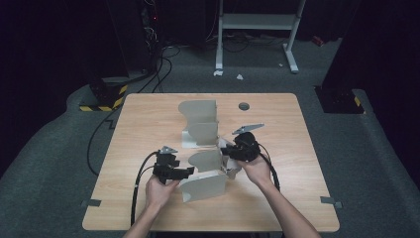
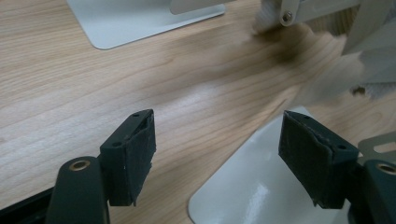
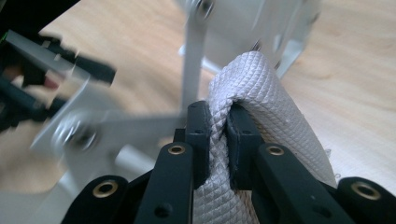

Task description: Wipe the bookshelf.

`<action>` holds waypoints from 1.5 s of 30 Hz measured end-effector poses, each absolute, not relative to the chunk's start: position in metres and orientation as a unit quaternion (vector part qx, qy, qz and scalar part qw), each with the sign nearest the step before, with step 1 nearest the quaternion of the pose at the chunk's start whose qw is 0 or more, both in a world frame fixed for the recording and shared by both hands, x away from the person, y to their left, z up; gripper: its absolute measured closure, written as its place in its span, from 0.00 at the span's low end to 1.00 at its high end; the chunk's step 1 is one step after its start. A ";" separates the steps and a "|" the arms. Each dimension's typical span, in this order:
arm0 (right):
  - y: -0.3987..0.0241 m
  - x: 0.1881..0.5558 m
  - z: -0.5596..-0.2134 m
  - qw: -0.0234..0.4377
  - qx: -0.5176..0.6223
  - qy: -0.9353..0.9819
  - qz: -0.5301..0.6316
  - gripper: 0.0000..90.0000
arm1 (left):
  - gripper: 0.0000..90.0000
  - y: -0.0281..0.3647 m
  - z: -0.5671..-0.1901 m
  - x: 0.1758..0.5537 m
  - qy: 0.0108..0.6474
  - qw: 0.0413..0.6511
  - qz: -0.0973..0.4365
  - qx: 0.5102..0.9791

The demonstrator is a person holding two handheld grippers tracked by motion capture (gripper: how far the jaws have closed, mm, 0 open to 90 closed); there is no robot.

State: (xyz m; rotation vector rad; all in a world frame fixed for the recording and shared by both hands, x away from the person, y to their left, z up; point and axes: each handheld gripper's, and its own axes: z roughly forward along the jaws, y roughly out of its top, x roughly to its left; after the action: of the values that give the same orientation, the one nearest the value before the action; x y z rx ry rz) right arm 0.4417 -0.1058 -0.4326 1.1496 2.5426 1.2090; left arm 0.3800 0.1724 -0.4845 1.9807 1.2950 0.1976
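The right tongs (image 3: 217,135) are clenched on a fold of white quilted cloth (image 3: 261,93), held up against the near grey metal rack (image 1: 205,181) on the counter (image 1: 148,119), probably to feed it onto the frame. The left tongs (image 2: 217,158) hang released and empty over the rack's base plate (image 2: 252,186), likely ready to steady it. A second rack (image 1: 200,121) stands farther back, and nothing is seen in either one.

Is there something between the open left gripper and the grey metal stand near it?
Nothing visible stands between them. The left gripper is open above bare table, and the near stand's flat base already lies just beside its right jaw. The right gripper is shut on the white quilted cloth.
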 end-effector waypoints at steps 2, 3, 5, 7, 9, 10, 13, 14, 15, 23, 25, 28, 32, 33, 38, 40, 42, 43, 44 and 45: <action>-0.106 0.449 -0.428 0.052 0.383 0.831 0.399 0.91 | 0.31 0.170 -0.485 0.379 0.500 0.374 0.077 0.777; -0.106 0.449 -0.428 0.052 0.383 0.831 0.399 0.91 | 0.30 0.170 -0.485 0.379 0.500 0.374 0.077 0.777; -0.106 0.456 -0.416 0.064 0.383 0.827 0.406 0.91 | 0.31 0.166 -0.487 0.378 0.502 0.367 0.079 0.779; -0.104 0.459 -0.405 0.074 0.380 0.824 0.413 0.91 | 0.31 0.165 -0.489 0.378 0.502 0.358 0.079 0.783; -0.104 0.460 -0.402 0.079 0.379 0.823 0.416 0.91 | 0.31 0.164 -0.491 0.378 0.504 0.353 0.078 0.784; -0.103 0.463 -0.391 0.088 0.378 0.818 0.425 0.91 | 0.31 0.164 -0.493 0.378 0.506 0.348 0.079 0.785; -0.101 0.470 -0.378 0.100 0.376 0.813 0.434 0.91 | 0.31 0.161 -0.503 0.376 0.510 0.326 0.091 0.791; -0.100 0.471 -0.376 0.101 0.377 0.811 0.436 0.91 | 0.30 0.161 -0.506 0.375 0.511 0.320 0.096 0.792; -0.099 0.474 -0.373 0.104 0.375 0.811 0.437 0.91 | 0.30 0.161 -0.506 0.375 0.511 0.320 0.096 0.792; -0.091 0.492 -0.382 0.108 0.391 0.807 0.429 0.91 | 0.30 0.155 -0.513 0.366 0.499 0.306 0.135 0.799; -0.091 0.496 -0.396 0.100 0.401 0.808 0.421 0.90 | 0.29 0.151 -0.515 0.363 0.487 0.296 0.158 0.806; -0.091 0.497 -0.403 0.101 0.404 0.811 0.412 0.90 | 0.28 0.149 -0.517 0.361 0.484 0.299 0.166 0.805; -0.092 0.500 -0.423 0.093 0.412 0.819 0.387 0.91 | 0.27 0.151 -0.521 0.356 0.480 0.316 0.181 0.798; -0.092 0.501 -0.427 0.090 0.415 0.820 0.383 0.91 | 0.27 0.151 -0.523 0.354 0.479 0.324 0.185 0.795; -0.087 0.511 -0.450 0.080 0.431 0.826 0.355 0.92 | 0.27 0.153 -0.526 0.351 0.475 0.337 0.197 0.789; -0.082 0.516 -0.457 0.081 0.437 0.826 0.347 0.92 | 0.26 0.153 -0.527 0.350 0.475 0.341 0.202 0.786; -0.076 0.522 -0.468 0.084 0.444 0.830 0.328 0.92 | 0.26 0.153 -0.529 0.348 0.476 0.345 0.205 0.782; -0.076 0.522 -0.468 0.084 0.444 0.830 0.328 0.92 | 0.26 0.153 -0.529 0.348 0.476 0.345 0.205 0.782; -0.075 0.527 -0.476 0.078 0.455 0.829 0.316 0.92 | 0.26 0.153 -0.529 0.348 0.476 0.346 0.205 0.782; -0.075 0.527 -0.476 0.078 0.455 0.829 0.316 0.92 | 0.26 0.153 -0.529 0.348 0.476 0.346 0.205 0.782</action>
State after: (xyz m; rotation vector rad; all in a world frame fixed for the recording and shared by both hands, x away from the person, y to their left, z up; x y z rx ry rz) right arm 0.5267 -0.0746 -0.4763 1.3620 2.4825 0.9470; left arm 0.3480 0.1526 -0.5288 2.0289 1.2358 0.5330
